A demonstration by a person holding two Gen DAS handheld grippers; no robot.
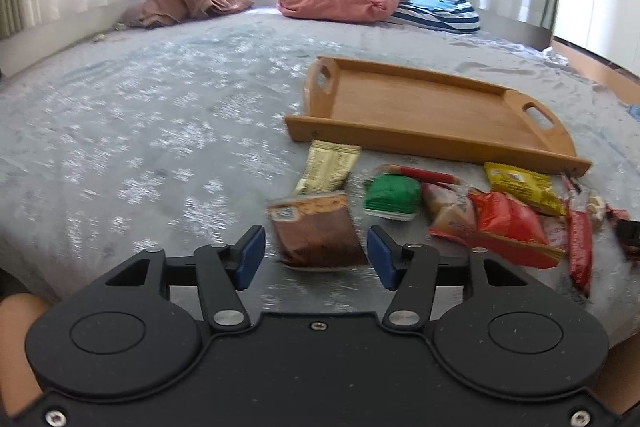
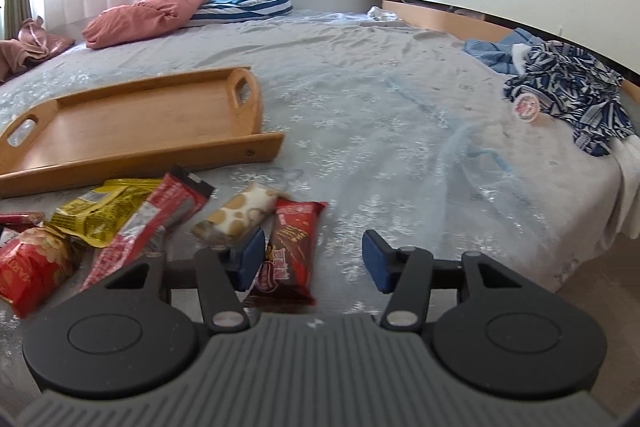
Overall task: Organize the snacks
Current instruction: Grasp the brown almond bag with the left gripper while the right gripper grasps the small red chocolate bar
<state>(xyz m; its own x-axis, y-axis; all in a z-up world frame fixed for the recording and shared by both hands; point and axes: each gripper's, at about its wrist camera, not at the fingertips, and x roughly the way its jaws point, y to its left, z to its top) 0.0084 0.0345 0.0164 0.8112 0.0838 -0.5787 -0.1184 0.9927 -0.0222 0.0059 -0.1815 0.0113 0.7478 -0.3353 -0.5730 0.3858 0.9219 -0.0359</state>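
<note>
Wooden tray [image 1: 420, 107] lying on bed [image 1: 160, 115], nothing resting in it. Snacks lying in row just in front of tray. Left gripper [image 1: 316, 257] hanging with fingers spread wide, brown packet [image 1: 320, 231] sitting between pads, not pinched. Right gripper [image 2: 314, 261] gaping equally wide, gripping nothing; dark red bar [image 2: 292, 247] lying beside its left pad. Yellow packet [image 2: 100, 207] lying nearest tray.

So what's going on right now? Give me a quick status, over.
Left gripper open, straddling brown packet. Right gripper open over dark red bar. Tray holds no snacks yet. Nothing in the way.
</note>
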